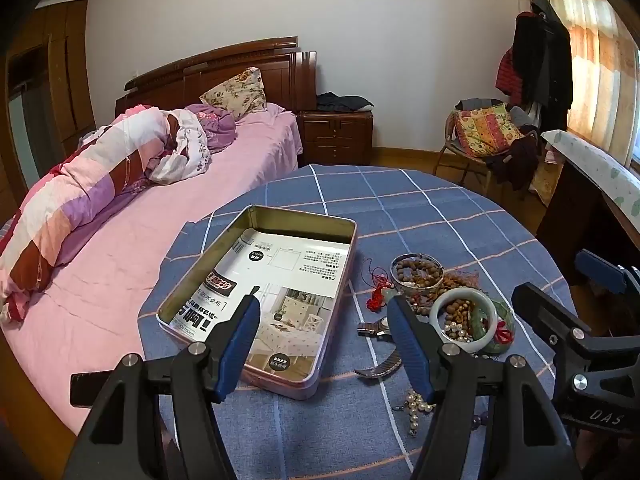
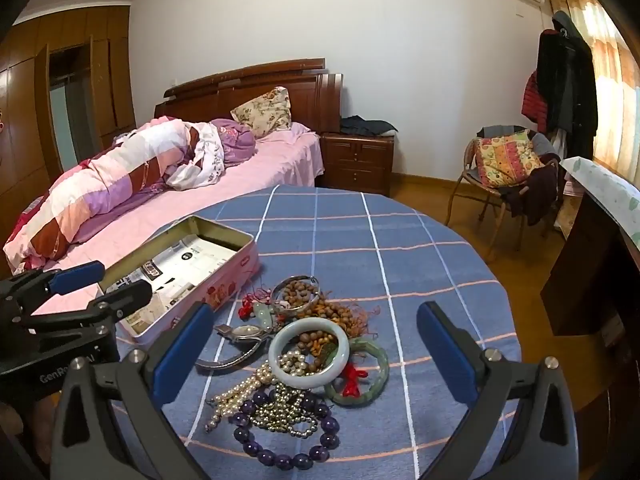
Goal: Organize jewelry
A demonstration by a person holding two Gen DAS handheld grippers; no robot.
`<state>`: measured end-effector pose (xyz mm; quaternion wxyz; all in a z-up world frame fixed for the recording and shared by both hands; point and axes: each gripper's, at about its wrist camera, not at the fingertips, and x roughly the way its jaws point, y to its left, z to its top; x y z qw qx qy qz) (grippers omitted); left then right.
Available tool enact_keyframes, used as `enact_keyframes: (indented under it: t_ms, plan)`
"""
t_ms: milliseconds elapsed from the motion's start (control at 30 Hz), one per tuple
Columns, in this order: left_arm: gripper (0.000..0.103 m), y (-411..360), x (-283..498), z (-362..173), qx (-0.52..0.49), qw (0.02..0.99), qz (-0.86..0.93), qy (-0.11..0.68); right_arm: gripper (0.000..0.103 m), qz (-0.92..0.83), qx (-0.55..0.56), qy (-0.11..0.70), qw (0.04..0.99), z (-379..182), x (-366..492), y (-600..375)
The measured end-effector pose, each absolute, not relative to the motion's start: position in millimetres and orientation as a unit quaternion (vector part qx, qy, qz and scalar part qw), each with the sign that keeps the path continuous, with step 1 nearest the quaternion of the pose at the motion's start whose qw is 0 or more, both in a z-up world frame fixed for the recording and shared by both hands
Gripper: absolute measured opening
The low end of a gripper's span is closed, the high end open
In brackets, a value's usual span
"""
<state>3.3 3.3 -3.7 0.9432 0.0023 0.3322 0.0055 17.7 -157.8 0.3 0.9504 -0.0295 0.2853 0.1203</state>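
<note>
My right gripper (image 2: 316, 340) hangs spread wide over the jewelry pile (image 2: 296, 364), touching nothing. My left gripper (image 1: 324, 312) is spread too (nothing between its fingers), above the open tin (image 1: 224, 248) on the blue checked tablecloth (image 2: 400, 240).

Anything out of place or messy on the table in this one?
The jewelry pile lies tangled on the tablecloth: bangles, beads and pearls overlapping. The open tin beside it holds only printed paper. Nothing looks broken.

Bare tablecloth (image 2: 400, 240) beyond jewelry pile (image 2: 304, 356), open tin (image 1: 280, 304) blocking left, bed (image 1: 160, 220) behind
</note>
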Motion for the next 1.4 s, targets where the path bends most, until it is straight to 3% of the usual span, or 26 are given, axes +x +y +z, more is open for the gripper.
enact_keyframes:
  t_ms: [1400]
  plan:
    - [0.066,4.2,4.0,-4.5,0.006,0.943,0.005,0.332,0.103,0.125,-0.030,0.289,0.949,-3.8,16.3,-152.0]
